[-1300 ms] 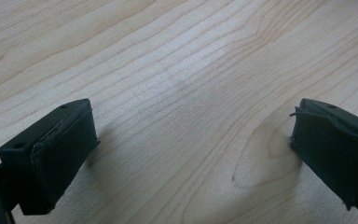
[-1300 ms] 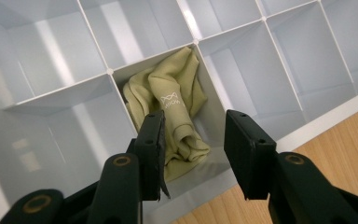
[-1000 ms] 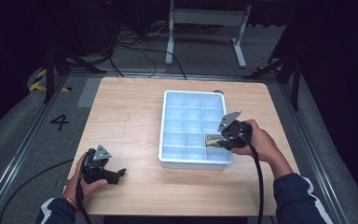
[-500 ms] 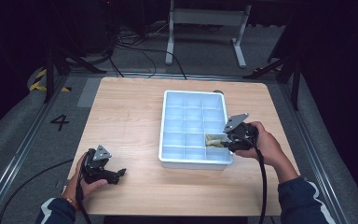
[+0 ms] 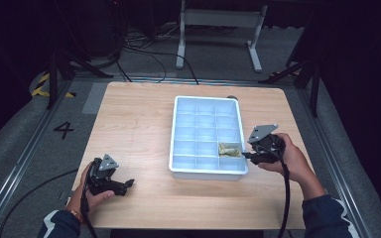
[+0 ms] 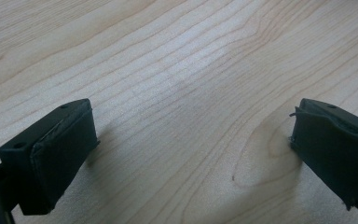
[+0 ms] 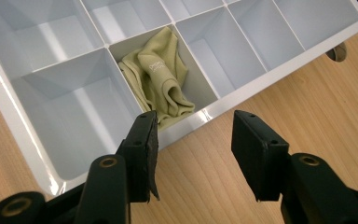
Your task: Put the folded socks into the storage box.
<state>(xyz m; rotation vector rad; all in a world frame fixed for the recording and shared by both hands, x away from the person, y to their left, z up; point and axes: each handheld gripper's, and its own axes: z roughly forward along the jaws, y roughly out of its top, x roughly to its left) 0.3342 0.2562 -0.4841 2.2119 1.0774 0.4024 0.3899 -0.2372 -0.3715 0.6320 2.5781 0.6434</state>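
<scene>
Right gripper [image 7: 193,140] is backing off the white tray [image 5: 176,130], now sitting just outside its right rim over bare table [image 5: 129,124]. A second ago it was reaching over the rim into the tray, right at the cloth; half a second ago it was at the rim. Its jaws have just been opening and are standing apart with nothing between them.

Cloth [image 7: 158,79] is lying crumpled in one compartment, on the tray's right side, second row from the near end in the high view [image 5: 229,149]. It's fully inside the walls, and the jaw tips are clear of it. Other compartments are looking empty.

Left gripper [image 6: 191,163] is resting low over the table near the front-left corner, same spot as a second ago, jaws wide open on nothing [image 5: 121,185].

Reading this as the drop being done: cloth is released into its slot and the right hand is retreating. Cloth is bunching a bit high against the divider but doesn't look like it's spilling over. Nothing else on the table is waiting to be sorted, so the placing looks finished
</scene>
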